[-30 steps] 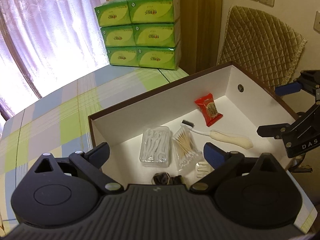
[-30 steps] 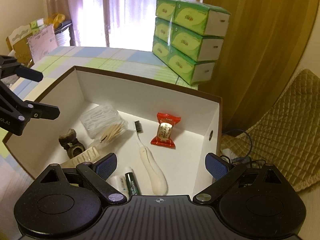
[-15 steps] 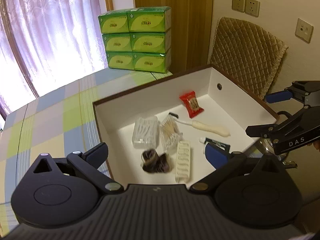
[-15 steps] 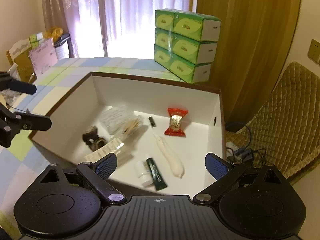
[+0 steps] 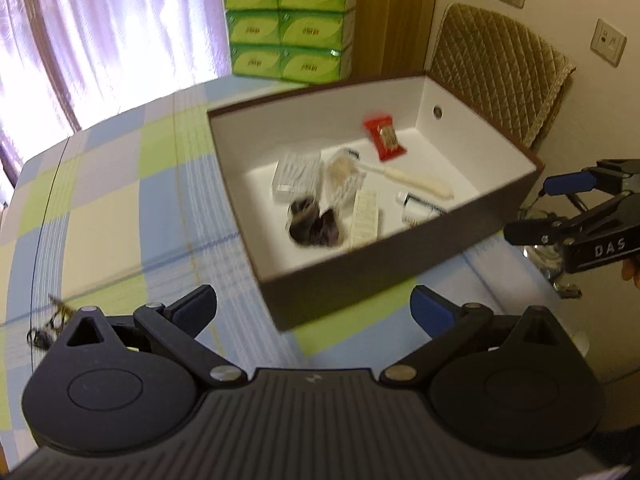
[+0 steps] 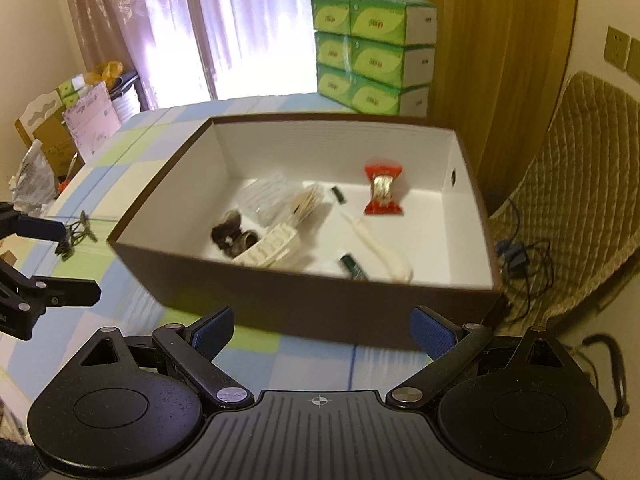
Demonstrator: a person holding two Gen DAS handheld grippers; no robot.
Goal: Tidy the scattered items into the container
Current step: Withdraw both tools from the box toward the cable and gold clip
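A brown box [image 5: 360, 280] with a white inside stands on the checked tablecloth. In it lie a red snack packet [image 5: 384, 138], a white toothbrush [image 5: 404, 178], a clear floss-pick case [image 5: 294, 176], cotton swabs [image 5: 342, 176], a dark hair tie [image 5: 314, 224], a white strip [image 5: 364, 220] and a small tube [image 5: 416, 208]. My left gripper [image 5: 314, 312] hangs open and empty in front of the box's near corner. My right gripper [image 6: 322, 334] is open and empty before the box's [image 6: 320, 304] near wall. A small dark tangled item [image 5: 52, 320] lies on the cloth at the left.
Stacked green tissue boxes [image 5: 288, 20] stand at the table's far edge by the curtains. A quilted chair [image 6: 580, 200] and floor cables [image 6: 524, 256] sit right of the box. Bags and cartons [image 6: 60, 128] crowd the far left. Each gripper shows in the other's view.
Both grippers have drawn back from over the box's inside to in front of its near walls. Both stayed open and empty. The items in the box kept their places.
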